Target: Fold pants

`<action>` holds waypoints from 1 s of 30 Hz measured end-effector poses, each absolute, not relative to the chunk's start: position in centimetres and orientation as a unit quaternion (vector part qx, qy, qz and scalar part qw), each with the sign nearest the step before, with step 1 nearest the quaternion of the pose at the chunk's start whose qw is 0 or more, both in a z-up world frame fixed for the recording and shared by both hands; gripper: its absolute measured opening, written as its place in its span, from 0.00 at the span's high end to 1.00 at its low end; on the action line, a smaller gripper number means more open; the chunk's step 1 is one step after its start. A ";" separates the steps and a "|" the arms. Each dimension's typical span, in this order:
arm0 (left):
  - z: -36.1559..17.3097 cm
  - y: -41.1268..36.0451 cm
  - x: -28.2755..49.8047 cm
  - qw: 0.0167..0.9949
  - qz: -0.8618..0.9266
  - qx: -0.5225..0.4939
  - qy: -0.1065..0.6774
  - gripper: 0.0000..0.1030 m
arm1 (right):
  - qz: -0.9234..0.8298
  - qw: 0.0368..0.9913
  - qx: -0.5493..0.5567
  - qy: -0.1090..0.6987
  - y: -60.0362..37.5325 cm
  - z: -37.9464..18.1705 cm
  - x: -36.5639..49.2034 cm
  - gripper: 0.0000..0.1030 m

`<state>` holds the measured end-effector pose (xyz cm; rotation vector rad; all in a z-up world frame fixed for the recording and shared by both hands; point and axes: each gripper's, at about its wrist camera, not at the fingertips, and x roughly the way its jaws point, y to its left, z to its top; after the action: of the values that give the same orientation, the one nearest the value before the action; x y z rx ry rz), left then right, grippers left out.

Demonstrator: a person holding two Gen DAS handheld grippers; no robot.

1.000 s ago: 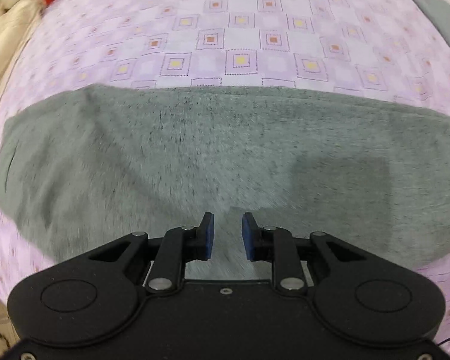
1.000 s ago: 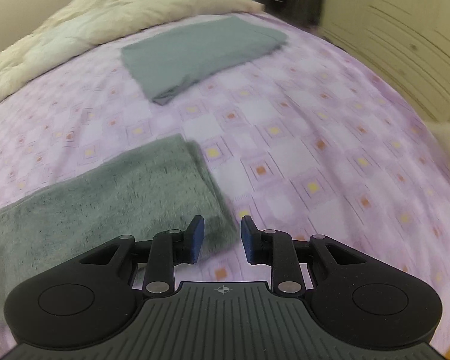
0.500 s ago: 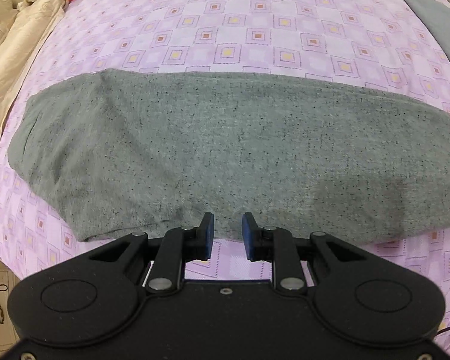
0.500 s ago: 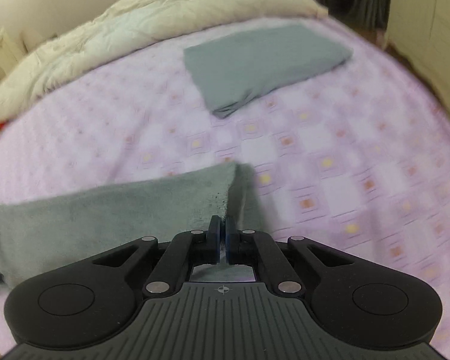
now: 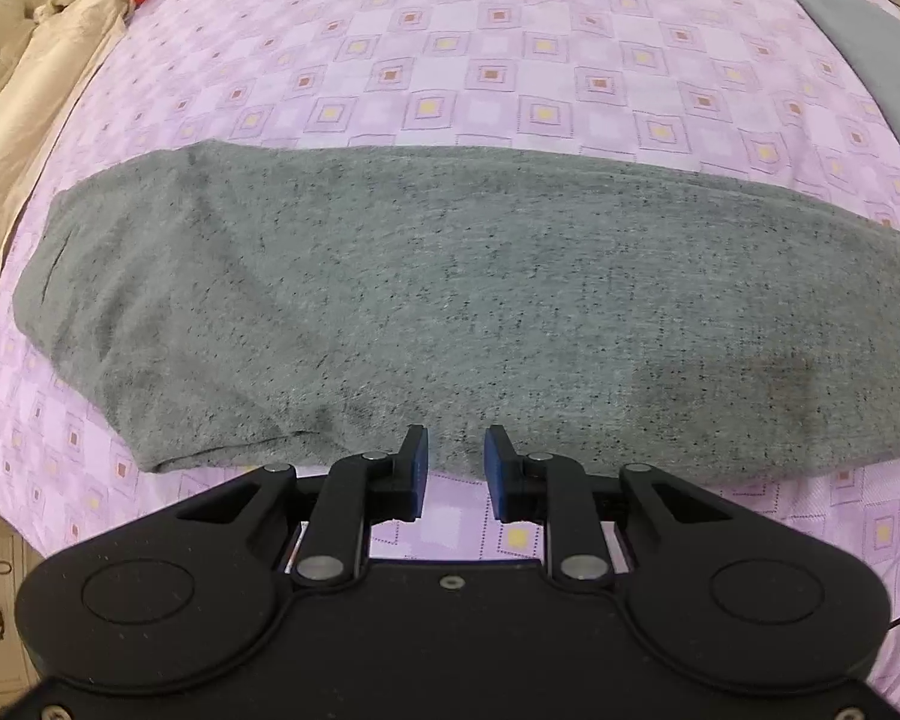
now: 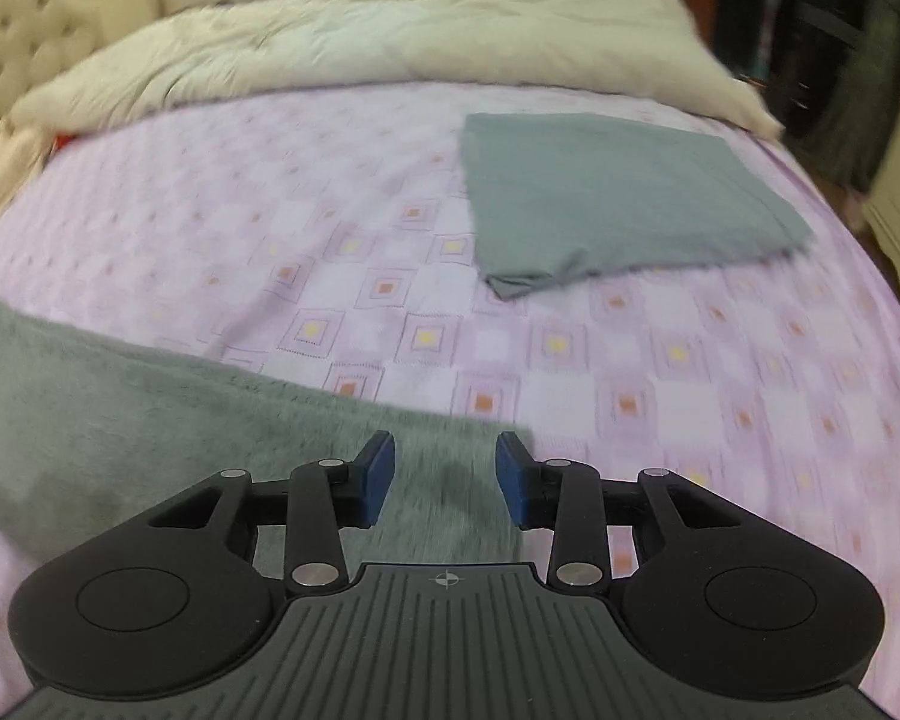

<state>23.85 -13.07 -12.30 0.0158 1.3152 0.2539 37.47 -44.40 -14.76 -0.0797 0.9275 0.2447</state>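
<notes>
While heathered grey pants (image 5: pixel 450 300) lie folded lengthwise across the 9-to-3 line, the left gripper (image 5: pixel 455 468) is held parted and empty; the right gripper (image 6: pixel 445 474) is opening, gripping nothing.

I see the pants (image 5: pixel 450 300) lying flat across the bedsheet (image 5: pixel 480 78), stretched left to right just ahead of my left gripper (image 5: pixel 455 467), whose tips sit over their near edge. My right gripper (image 6: pixel 445 480) is over the pants' right end (image 6: pixel 150 420). A folded cloth (image 6: pixel 606 198) lies farther back to the right, well apart. Behind it the duvet (image 6: pixel 390 48) is heaped along the far side.
</notes>
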 end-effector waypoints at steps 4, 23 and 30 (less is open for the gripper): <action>-12.1 -12.6 23.7 0.781 0.136 0.000 0.610 0.69 | 0.159 0.870 -0.091 0.459 -43.5 -16.3 39.5 0.65; -13.3 -11.9 24.8 0.766 0.147 -0.002 0.625 0.69 | 0.170 0.824 -0.199 0.502 -41.3 -18.9 38.4 0.91; -12.8 -10.3 23.7 0.772 0.159 -0.008 0.615 0.69 | 0.119 0.875 -0.126 0.451 -42.8 -15.3 36.8 0.70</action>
<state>23.68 -10.34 -12.77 -0.0172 1.3327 0.3444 36.80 -42.81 -15.29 -0.2631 0.9424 0.2492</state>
